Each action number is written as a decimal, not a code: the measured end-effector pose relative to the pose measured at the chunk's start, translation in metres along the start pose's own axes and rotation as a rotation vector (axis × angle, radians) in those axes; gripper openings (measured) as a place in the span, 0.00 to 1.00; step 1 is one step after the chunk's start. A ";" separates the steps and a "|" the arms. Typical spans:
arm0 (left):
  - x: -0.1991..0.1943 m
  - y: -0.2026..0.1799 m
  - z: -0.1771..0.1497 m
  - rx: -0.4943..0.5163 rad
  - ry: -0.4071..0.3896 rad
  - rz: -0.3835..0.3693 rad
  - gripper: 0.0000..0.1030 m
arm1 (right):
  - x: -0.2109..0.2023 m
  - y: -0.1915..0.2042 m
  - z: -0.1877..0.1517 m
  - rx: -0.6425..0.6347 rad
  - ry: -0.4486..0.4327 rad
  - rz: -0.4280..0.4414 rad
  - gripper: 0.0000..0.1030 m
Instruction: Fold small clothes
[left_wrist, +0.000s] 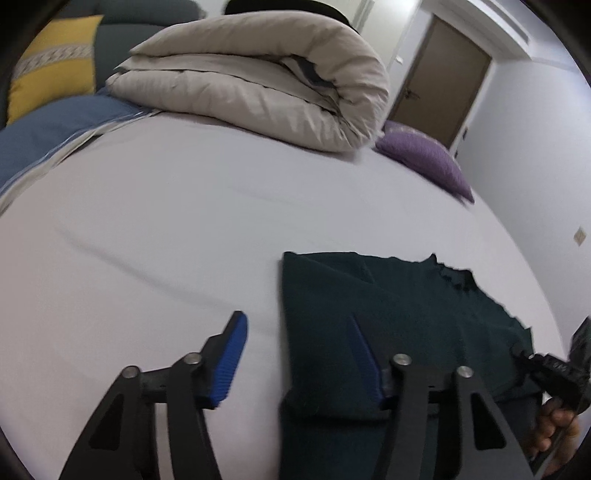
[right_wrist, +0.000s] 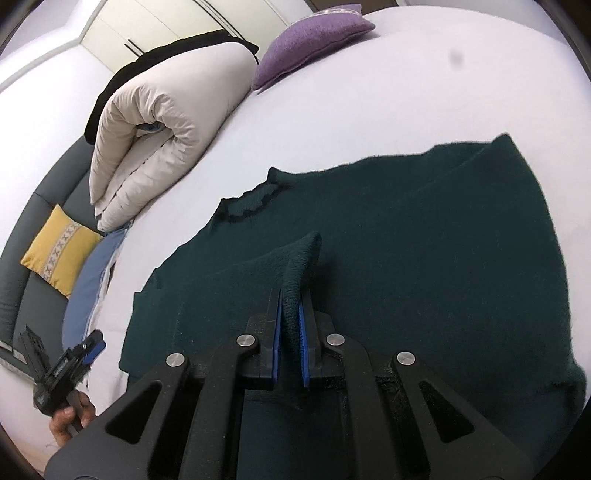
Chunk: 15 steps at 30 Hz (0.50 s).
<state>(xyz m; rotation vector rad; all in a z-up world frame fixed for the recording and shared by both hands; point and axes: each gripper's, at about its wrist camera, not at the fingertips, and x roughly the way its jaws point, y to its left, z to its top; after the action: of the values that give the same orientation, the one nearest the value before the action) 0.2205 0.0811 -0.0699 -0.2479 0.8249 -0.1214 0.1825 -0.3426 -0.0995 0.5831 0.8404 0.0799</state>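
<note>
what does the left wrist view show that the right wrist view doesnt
Only the left wrist view: a brown door and the left tool up close, jaws apart with one side over the dark green sweater and nothing pinched.

Only the right wrist view: the right tool shut on a raised fold of the sweater, the neckline, and white cupboards.

Both: the sweater on the white bed, the folded beige duvet, the purple cushion, the yellow cushion.
</note>
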 end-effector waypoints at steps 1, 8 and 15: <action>0.007 -0.005 0.002 0.012 0.015 0.005 0.49 | 0.000 0.000 0.002 -0.009 -0.002 -0.003 0.07; 0.063 -0.017 -0.018 0.110 0.126 0.071 0.38 | -0.002 -0.014 0.002 0.012 0.020 -0.031 0.06; 0.063 -0.016 -0.019 0.148 0.125 0.071 0.39 | 0.005 -0.033 -0.006 0.066 0.042 -0.023 0.06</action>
<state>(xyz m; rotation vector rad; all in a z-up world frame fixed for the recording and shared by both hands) 0.2491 0.0493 -0.1227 -0.0725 0.9436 -0.1320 0.1758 -0.3659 -0.1231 0.6355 0.8924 0.0440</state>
